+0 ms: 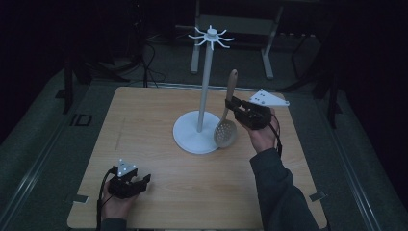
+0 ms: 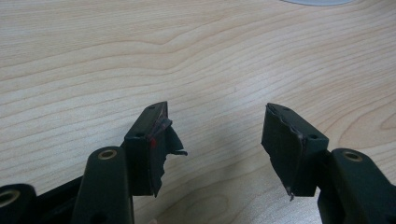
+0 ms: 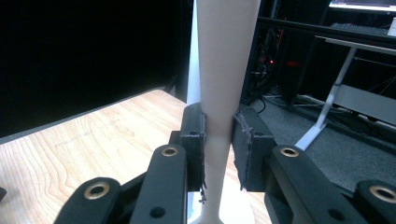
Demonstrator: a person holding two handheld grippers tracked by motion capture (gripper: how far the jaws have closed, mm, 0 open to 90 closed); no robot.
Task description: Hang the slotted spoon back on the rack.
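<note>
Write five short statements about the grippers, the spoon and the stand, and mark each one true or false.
1. The right gripper is clamped on the slotted spoon by its handle. True.
2. The left gripper holds a fork. False: its jaws stand open over the bare wooden table.
3. The spoon hangs from a hook of the white stand. False: the gripper holds it beside the pole, bowl end down.
4. The stand's hooks carry nothing. True.
5. The stand lies on its side. False: it stands upright.
</note>
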